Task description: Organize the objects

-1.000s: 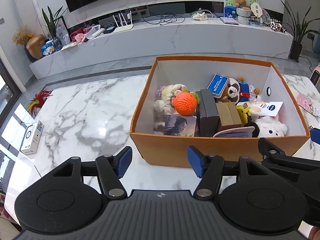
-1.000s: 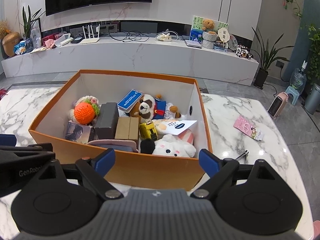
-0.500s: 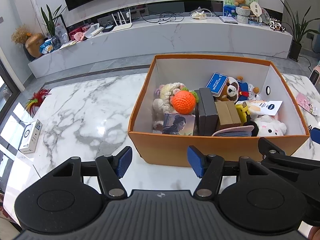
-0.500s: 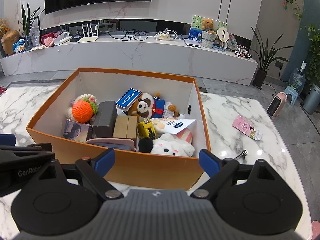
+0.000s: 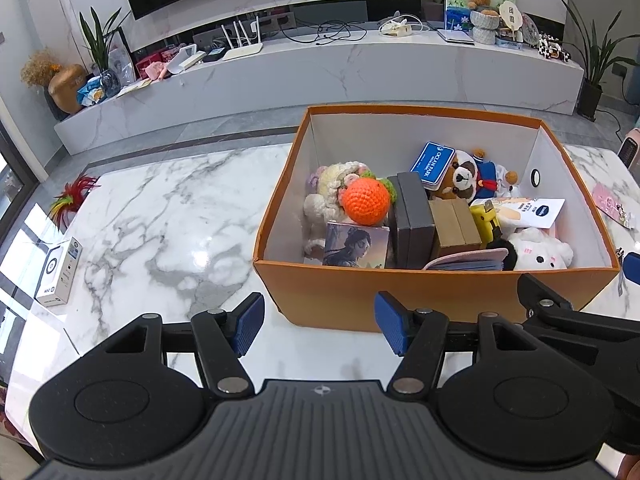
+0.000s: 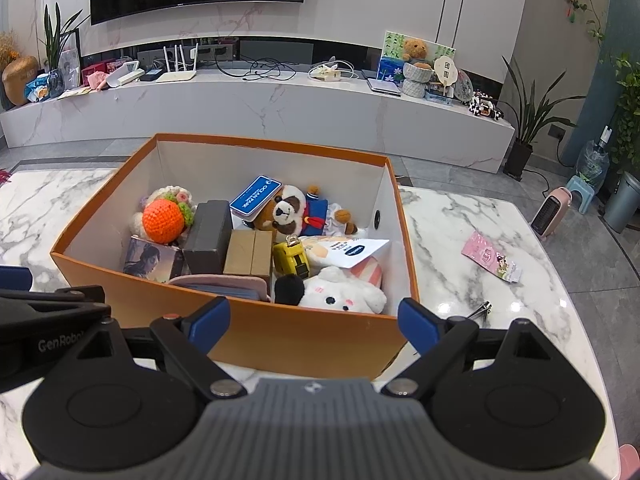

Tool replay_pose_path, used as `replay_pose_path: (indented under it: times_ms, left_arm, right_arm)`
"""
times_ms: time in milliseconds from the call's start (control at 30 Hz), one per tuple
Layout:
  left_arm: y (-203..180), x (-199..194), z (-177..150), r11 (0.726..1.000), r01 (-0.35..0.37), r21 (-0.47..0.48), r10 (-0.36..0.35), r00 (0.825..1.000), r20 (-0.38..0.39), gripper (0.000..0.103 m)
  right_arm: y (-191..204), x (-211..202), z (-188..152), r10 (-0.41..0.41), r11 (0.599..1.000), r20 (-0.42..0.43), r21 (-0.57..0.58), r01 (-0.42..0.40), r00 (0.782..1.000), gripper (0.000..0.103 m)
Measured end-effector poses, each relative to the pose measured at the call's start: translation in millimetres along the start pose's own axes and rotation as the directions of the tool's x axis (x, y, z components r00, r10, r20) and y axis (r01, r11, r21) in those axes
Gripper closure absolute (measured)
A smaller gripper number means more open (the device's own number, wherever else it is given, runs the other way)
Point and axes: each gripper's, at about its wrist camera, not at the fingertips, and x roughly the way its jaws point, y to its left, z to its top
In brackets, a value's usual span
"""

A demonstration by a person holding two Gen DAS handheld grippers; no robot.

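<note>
nothing has moved since the earlier frame: both grippers sit as before. left gripper: jaws apart, nothing between them, just short of the near wall of the orange box, over its left corner. right gripper: jaws wide apart, empty, before the same wall. inside the box, ahead of both: orange crochet ball, dark grey case, brown carton, yellow tape measure, white plush. far left of left gripper, on marble table: small white box.
</note>
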Motion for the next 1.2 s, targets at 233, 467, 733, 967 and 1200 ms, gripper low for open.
replay_pose_path:
  times_ms: [233, 467, 733, 967, 1200]
  left_arm:
    - [0.3, 0.2, -0.3, 1.0, -0.001, 0.001, 0.001, 1.0, -0.001, 0.032]
    - [0.2, 0.3, -0.1, 1.0, 0.0, 0.001, 0.0, 1.0, -0.001, 0.031]
    - [0.3, 0.4, 0.0, 1.0, -0.001, 0.001, 0.001, 1.0, -0.002, 0.032]
    - [0.5, 1.0, -0.3, 1.0, 0.0, -0.001, -0.001, 1.0, -0.003, 0.031]
    - [0.6, 1.0, -0.3, 1.0, 0.001, 0.0, -0.001, 1.0, -0.004, 0.031]
  right_arm:
    - [-0.6, 0.6, -0.3, 0.001, 1.0, -0.001, 0.0, -0.001, 1.0, 0.012]
    - [-0.2, 0.4, -0.3, 0.001, 1.0, -0.002, 0.0, -0.001, 1.0, 0.012]
    - [-0.1, 1.3, -1.5, 0.0, 1.0, -0.003, -0.003, 0.0, 1.0, 0.012]
    - [-0.3, 1.8, -2.2, 0.001, 1.0, -0.004, -0.003, -0.001, 1.0, 0.012]
    - [-0.4, 2.8, -2.8, 0.004, 1.0, -0.006, -0.001, -0.004, 1.0, 0.012]
